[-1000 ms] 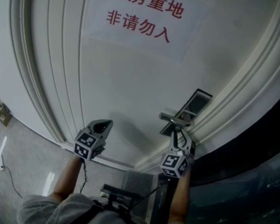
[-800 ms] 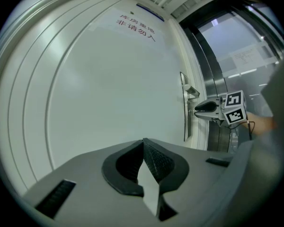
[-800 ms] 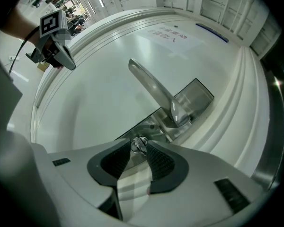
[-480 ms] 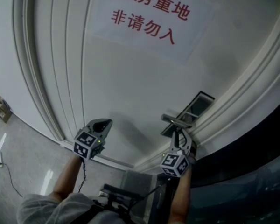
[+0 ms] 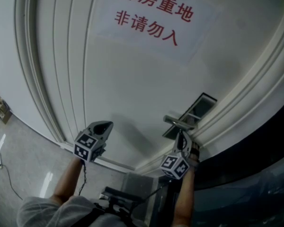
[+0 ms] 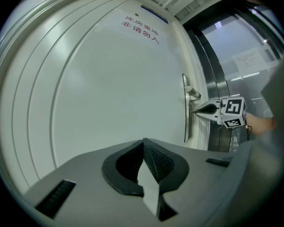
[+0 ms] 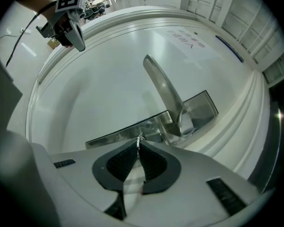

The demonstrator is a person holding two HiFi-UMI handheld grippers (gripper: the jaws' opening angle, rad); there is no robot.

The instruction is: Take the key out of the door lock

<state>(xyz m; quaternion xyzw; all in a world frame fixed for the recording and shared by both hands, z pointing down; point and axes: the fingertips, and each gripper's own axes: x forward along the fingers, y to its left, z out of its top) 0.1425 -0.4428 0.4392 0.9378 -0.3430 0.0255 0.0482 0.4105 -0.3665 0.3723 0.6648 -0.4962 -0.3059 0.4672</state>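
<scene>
The key (image 7: 139, 137) shows only as a thin metal edge sticking out of the steel lock plate (image 7: 114, 135) below the lever handle (image 7: 163, 91). My right gripper (image 7: 139, 144) has just been closing, and its pads now pinch that key. In the head view the right gripper (image 5: 181, 137) points at the lock plate (image 5: 197, 108) under the handle (image 5: 178, 122). My left gripper (image 5: 104, 125) hangs off to the left, facing the white door (image 5: 132, 79). In its own view the left gripper (image 6: 144, 144) is shut on nothing.
A paper sign with red characters (image 5: 149, 15) is stuck high on the door. Raised mouldings (image 5: 42, 79) run down the door's left side. A dark glass panel (image 5: 255, 174) borders the door frame on the right. A cable (image 5: 9, 178) lies on the floor at lower left.
The right gripper's jaws went from wide open to closed at the lock, and its marker cube rolled a little. The left gripper stayed where it was.
</scene>
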